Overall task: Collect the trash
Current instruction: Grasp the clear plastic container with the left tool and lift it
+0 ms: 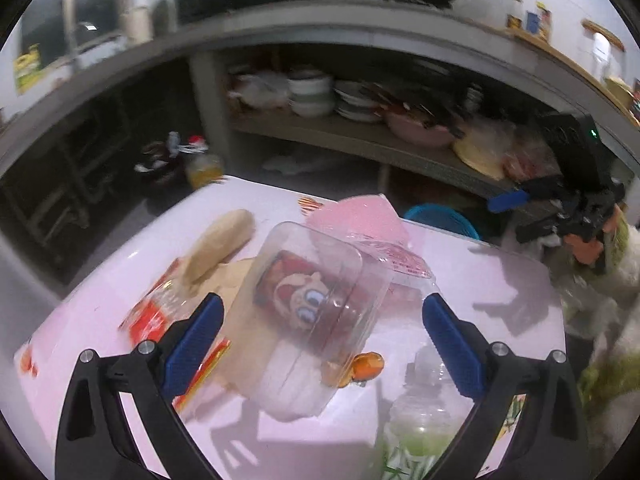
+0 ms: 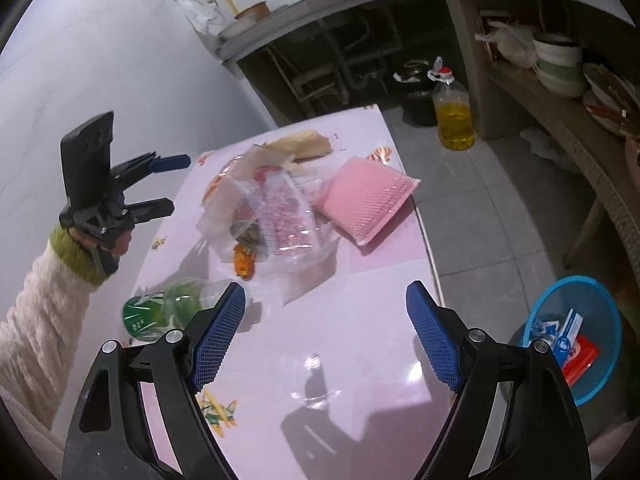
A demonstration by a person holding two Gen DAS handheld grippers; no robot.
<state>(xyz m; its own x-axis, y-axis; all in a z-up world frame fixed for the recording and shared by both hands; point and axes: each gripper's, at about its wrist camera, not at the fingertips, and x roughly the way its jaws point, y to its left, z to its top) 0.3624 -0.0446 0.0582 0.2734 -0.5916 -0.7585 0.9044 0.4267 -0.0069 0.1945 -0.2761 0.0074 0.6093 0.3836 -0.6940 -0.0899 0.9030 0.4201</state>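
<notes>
Trash lies on a pink table [image 2: 360, 280]. A clear plastic clamshell box [image 1: 316, 300] lies open with a red cartoon wrapper under it; it also shows in the right wrist view [image 2: 276, 220]. A pink bubble mailer [image 2: 366, 200] lies beside it. A green plastic bottle [image 2: 160, 312] lies on its side near the table's edge. A brown paper bag [image 2: 300, 144] lies at the far end. My left gripper [image 1: 320, 316] is open above the clamshell, its jaws either side of it. My right gripper [image 2: 326, 320] is open and empty over bare table.
A blue mesh waste basket [image 2: 576, 332] with some packaging inside stands on the tiled floor right of the table. A bottle of yellow oil [image 2: 454, 116] stands on the floor beyond. Shelves with bowls and plates [image 1: 320, 96] run along the back.
</notes>
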